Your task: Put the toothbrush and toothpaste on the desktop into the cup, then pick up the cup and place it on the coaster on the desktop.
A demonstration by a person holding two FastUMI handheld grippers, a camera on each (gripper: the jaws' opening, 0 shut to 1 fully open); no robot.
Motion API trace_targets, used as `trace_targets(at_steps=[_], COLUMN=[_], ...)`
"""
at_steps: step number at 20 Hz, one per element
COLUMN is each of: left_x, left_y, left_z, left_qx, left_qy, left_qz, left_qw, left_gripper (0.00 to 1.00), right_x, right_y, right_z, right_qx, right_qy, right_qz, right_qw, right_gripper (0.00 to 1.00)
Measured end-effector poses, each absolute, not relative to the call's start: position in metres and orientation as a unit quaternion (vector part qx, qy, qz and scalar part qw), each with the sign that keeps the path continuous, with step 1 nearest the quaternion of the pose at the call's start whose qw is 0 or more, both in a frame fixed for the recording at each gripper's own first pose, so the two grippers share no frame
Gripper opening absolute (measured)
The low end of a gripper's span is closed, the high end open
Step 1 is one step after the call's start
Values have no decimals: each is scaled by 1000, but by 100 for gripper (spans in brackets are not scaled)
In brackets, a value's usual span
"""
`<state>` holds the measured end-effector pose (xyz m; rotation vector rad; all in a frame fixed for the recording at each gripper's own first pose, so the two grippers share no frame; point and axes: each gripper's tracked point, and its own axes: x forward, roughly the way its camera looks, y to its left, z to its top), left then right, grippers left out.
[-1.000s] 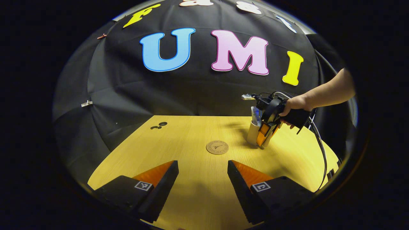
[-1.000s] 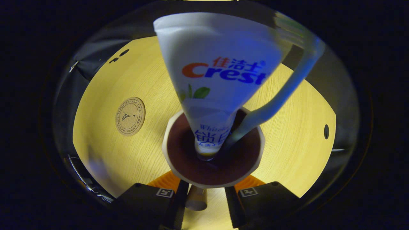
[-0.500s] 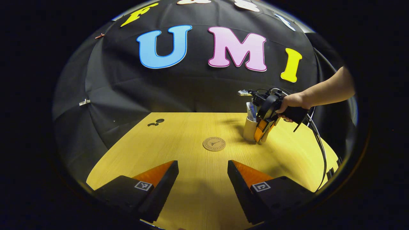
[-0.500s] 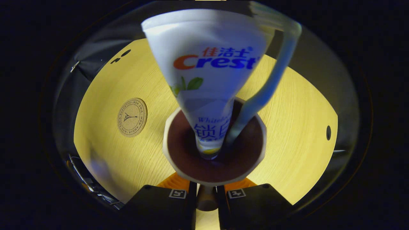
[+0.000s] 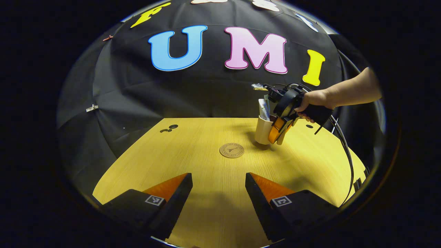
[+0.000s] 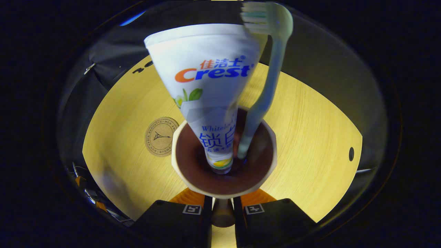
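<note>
Between the spread fingers of the left gripper [image 5: 218, 181], in the left gripper view: bare yellow wood-grain desktop [image 5: 193, 144], nothing held, jaws wide apart. Straight ahead of those fingers, the coaster [image 5: 231, 150], a flat round cork-like disc with a stamped emblem. Just right of it and slightly beyond, the cup [image 5: 263, 130], pale, matte, faceted at the rim, now lifted off the wood with its shadow beneath, where 1 second ago it stood on the desktop farther right. Cup handle pinched by the right gripper [image 5: 279, 130], held by a hand [image 5: 311, 106] at the end of a bare forearm.

In the right gripper view, left of the fingers: the coaster [image 6: 161, 136], now touching the cup's rim in the picture, closer than 0.5 seconds ago. Directly above the right gripper [image 6: 222, 210], both fingers closed on the rounded cup handle [image 6: 222, 215]. Inside the cup [image 6: 262, 177], dark brown glossy interior, 2 items standing: the toothpaste [image 6: 203, 89], a smooth white tube widening to a flat crimped end, and to its right the toothbrush [image 6: 265, 93], a slim pale curved plastic handle with bristles on top.

Loading done, by the look of it; carry toward the coaster under way, only a short move left and a level set-down remaining.
</note>
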<state>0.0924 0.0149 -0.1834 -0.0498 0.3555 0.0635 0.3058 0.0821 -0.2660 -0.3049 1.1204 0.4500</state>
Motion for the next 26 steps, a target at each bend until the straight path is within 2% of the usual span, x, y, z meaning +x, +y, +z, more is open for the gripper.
trace_targets(at_steps=[11, 25, 26], left_x=[54, -5, -8], left_y=[42, 86, 85], left_z=[-194, -211, -212], left_qx=[-40, -55, -56], left_qy=[184, 207, 210], left_qz=[62, 121, 121], left_qw=[980, 969, 969], left_gripper=[98, 98, 98], right_x=[288, 274, 273], right_y=[171, 190, 191], right_z=[-268, -283, -281], right_qx=[-179, -222, -226], right_qy=[514, 519, 520], right_qz=[261, 270, 269], right_qw=[797, 780, 779], right_gripper=[30, 31, 24])
